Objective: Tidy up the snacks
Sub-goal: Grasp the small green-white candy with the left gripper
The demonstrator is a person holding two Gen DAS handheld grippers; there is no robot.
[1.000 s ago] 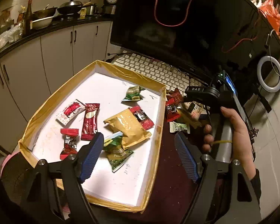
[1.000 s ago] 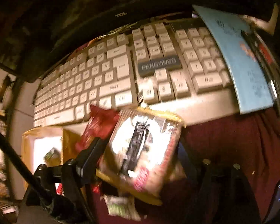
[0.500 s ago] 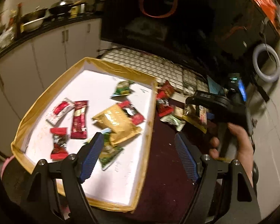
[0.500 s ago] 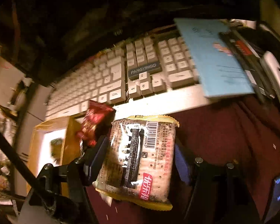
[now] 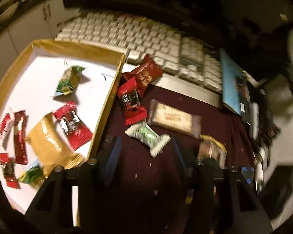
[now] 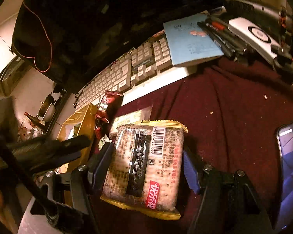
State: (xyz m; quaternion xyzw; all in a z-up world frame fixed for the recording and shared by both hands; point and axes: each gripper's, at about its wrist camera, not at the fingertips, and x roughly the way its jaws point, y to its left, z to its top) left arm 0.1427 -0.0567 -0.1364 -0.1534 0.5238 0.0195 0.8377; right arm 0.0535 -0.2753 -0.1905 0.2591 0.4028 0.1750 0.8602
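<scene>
A gold-rimmed white tray [image 5: 115, 81] holds several snack packets at the left. Loose snacks lie on the maroon cloth beside it: red packets [image 5: 132, 101], a beige bar [image 5: 173, 117] and a green-and-white candy [image 5: 146, 135]. My left gripper [image 5: 145, 146] hovers over the cloth with its jaws closing. The candy's near end lies between the fingers, and the pads do not touch it. My right gripper [image 6: 146, 152] is shut on a cracker packet [image 6: 146, 165] with a barcode. That packet [image 5: 211, 150] also shows in the left wrist view, behind my left gripper's right finger.
A white keyboard [image 5: 142, 37] and a dark monitor [image 6: 78, 29] stand behind the snacks. A blue notebook [image 6: 189, 39] with pens rests on the keyboard's right end. A lit phone [image 6: 291, 165] lies on the cloth at the right. Kitchen cabinets [image 5: 29, 25] stand beyond the tray.
My left gripper swung right and down, from over the tray to the loose snacks on the cloth, and its jaws narrowed. My right gripper drew back from the keyboard with the cracker packet.
</scene>
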